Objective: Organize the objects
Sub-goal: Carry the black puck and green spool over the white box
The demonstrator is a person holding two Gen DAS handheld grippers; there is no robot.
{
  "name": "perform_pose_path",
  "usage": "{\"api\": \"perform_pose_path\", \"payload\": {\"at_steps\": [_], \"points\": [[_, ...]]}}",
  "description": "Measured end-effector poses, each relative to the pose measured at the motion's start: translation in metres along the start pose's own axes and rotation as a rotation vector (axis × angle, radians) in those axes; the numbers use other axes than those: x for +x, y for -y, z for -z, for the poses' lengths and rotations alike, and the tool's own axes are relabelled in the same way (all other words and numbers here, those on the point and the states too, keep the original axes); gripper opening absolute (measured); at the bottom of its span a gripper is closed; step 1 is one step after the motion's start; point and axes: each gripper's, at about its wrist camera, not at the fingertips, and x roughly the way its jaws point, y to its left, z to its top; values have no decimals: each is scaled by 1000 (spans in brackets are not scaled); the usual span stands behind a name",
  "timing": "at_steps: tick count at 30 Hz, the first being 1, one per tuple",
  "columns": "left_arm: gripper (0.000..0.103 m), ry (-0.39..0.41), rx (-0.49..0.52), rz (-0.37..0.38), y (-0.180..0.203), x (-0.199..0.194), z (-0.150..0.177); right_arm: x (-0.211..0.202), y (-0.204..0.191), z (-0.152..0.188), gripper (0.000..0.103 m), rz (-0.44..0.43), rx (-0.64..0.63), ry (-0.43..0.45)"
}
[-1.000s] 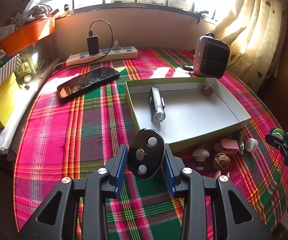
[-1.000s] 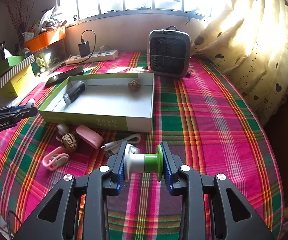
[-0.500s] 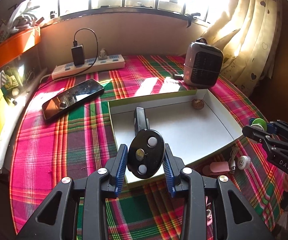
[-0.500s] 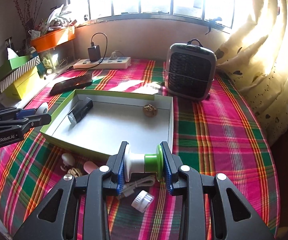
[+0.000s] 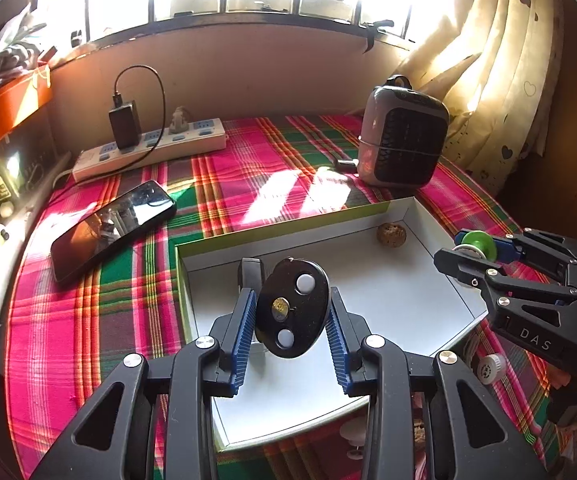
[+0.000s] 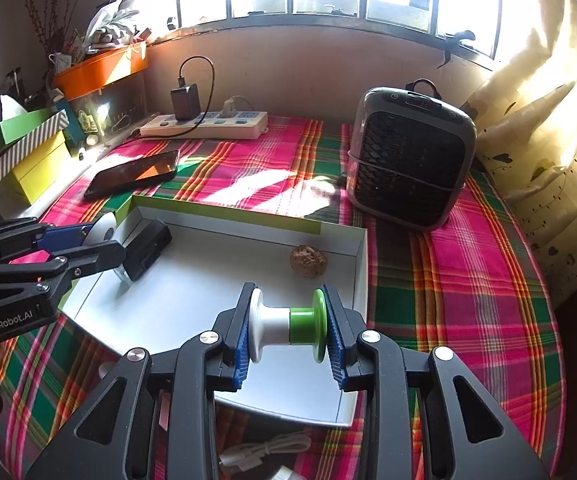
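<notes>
Step in hand, as I judge it: carrying two small items to the white tray for drop-off. Both are over it; neither is set down yet.

My left gripper is clamped on the black oval device, blue pads pressing its two edges, its face with two white buttons turned toward the camera. It hangs above the tray's near-left part, just in front of the black clip-like gadget that lies inside the tray against its left wall.

My right gripper is closed on the white-and-green spool, held end to end, white flange on one pad, green flange on the other. It sits over the tray's near-right part. The walnut lies in the tray beyond the spool, close to the tray's far-right corner.

Outside the tray: a white cable and a small white cap off its near side, the phone beyond its far-left corner, the heater beyond its far-right corner.

Next move, my judgement: lower each item toward bare tray floor, then open. The oval device needs a spot clear of the black gadget. The spool may roll once freed, so I would set it low and well off the walnut. How high either item sits above the floor I cannot tell.
</notes>
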Motion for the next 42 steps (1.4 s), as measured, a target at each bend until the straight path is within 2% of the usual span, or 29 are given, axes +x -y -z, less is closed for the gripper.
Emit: {"api": "perform_pose_path", "payload": {"at_steps": [16, 33, 42], "points": [[33, -62, 16, -8, 8, 50, -13, 41, 4, -7, 33, 3, -21, -53], [33, -55, 75, -80, 17, 66, -14, 59, 2, -6, 33, 26, -44, -91], [33, -56, 74, -75, 19, 68, -15, 65, 2, -7, 33, 39, -58, -111]]}}
